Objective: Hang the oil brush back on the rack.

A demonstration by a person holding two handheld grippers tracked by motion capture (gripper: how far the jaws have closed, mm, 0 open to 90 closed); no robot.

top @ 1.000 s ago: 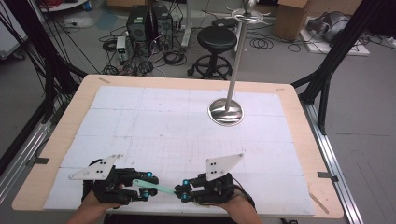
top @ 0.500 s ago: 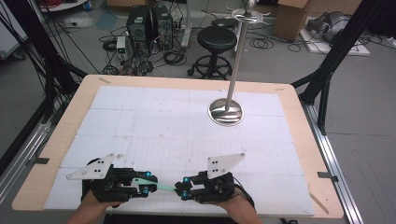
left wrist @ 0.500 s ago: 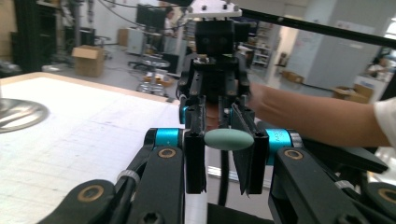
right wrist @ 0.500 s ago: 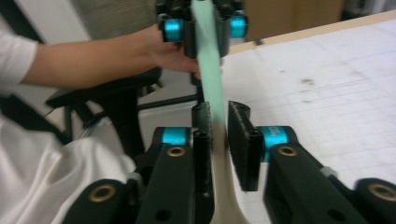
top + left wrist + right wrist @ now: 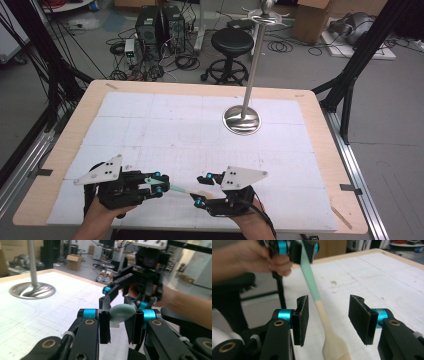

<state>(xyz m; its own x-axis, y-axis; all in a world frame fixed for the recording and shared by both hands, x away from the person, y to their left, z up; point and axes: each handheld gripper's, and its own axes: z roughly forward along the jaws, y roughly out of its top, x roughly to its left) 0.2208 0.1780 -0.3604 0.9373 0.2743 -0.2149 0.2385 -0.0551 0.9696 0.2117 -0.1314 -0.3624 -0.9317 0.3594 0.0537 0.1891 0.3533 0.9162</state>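
A slim utensil [image 5: 178, 189] with a mint-green part and a pale wooden part hangs just above the white mat between my two grippers. My left gripper [image 5: 161, 185] is shut on its green end [image 5: 122, 314], which sits pinched between the black pads. In the right gripper view the green shaft [image 5: 310, 280] slants down from the left gripper [image 5: 295, 247] into the wooden blade [image 5: 333, 345]. My right gripper [image 5: 328, 315] has just been opening. The wooden part passes between its pads with a gap on both sides. From above, the right gripper [image 5: 202, 189] faces the left one.
A metal stand [image 5: 242, 120] with a round base and a tall pole rises at the back right of the white gridded mat [image 5: 175, 130]. The wooden table edge [image 5: 345, 220] frames the mat. A stool and cables lie on the floor beyond.
The right gripper's jaws have spread apart and let go of the utensil's wooden end. The left gripper keeps its hold. Neither hand has shifted noticeably.
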